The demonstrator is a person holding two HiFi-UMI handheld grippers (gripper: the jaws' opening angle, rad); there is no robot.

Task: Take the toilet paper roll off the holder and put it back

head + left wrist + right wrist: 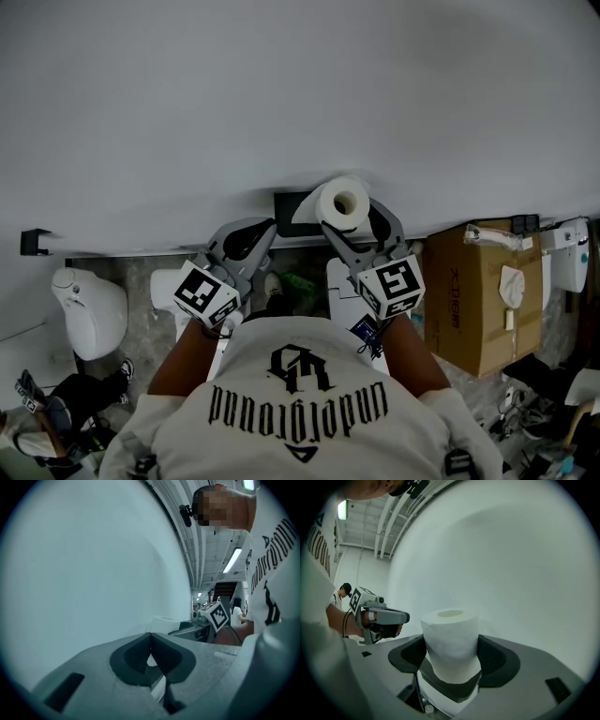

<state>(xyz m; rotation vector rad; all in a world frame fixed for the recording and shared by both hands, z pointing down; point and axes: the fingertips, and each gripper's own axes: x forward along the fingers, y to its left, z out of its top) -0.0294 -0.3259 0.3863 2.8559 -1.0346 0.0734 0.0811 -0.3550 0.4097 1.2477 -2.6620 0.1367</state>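
Note:
A white toilet paper roll [343, 201] is up in front of the white wall, with my right gripper [352, 219] shut on its sides. In the right gripper view the roll [450, 639] stands upright between the dark pads [499, 660] of the right gripper [451, 662]. A black holder [285, 202] sits on the wall just left of the roll. My left gripper [253, 234] hangs lower left of the holder, shut and holding nothing; its tips [150, 641] meet. From there the roll [162, 620] shows beyond them.
A cardboard box [483, 291] stands at the right, with clutter on the floor beside it. A white toilet-like fixture [89, 309] is at the left, and a small black bracket [36, 241] sits on the wall above it. The person's torso fills the bottom centre.

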